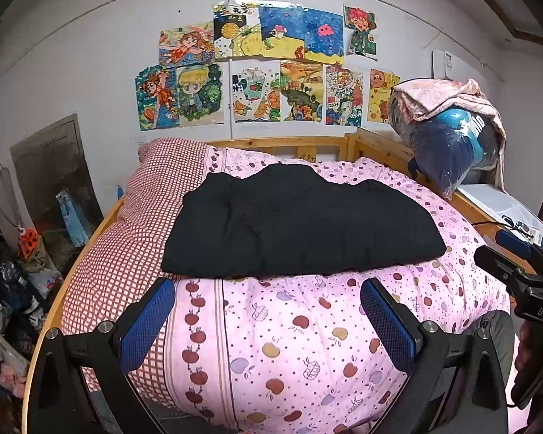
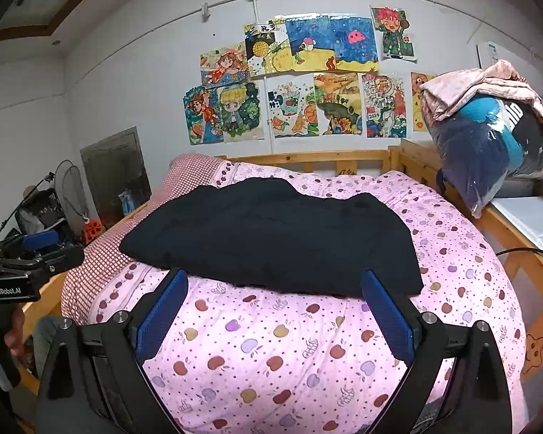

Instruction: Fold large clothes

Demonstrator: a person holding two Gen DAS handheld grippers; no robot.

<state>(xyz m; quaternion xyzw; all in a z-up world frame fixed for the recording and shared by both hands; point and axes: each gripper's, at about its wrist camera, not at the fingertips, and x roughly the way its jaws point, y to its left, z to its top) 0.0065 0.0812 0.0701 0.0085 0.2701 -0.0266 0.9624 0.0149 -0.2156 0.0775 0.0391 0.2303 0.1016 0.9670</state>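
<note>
A: Nearest the lens, what does the left gripper (image 1: 268, 311) show?

B: Its two blue-padded fingers (image 1: 146, 325) stand spread wide with nothing between them, above the pink apple-print quilt (image 1: 289, 343). The right gripper (image 2: 275, 307) is spread the same way, empty, over the same quilt (each camera also catches the other tool at its frame edge, held by a hand (image 1: 535, 358)).

A: And the garment?

B: The black garment (image 1: 300, 224) lies folded into a broad, roughly rectangular bundle on top of the quilt, just beyond the fingertips of both grippers. In the left wrist view its near hem runs just past the two fingertips, and the bundle reaches a little wider than the gap on each side. In the right wrist view the garment (image 2: 271, 238) sits in the same place; its near edge appears to meet the tips of the fingers, though whether they touch cannot be told.

A: Farther back?

B: A red-checked pillow (image 1: 155, 188) lies to the left of the garment, its edge running under the cloth's left side. Behind is the wooden bed frame (image 1: 289, 143). To the right, a plastic-wrapped blue bundle (image 1: 452, 148) with pink cloth over it rests at the frame's corner. On the wall hang colourful drawings (image 1: 264, 65).
</note>
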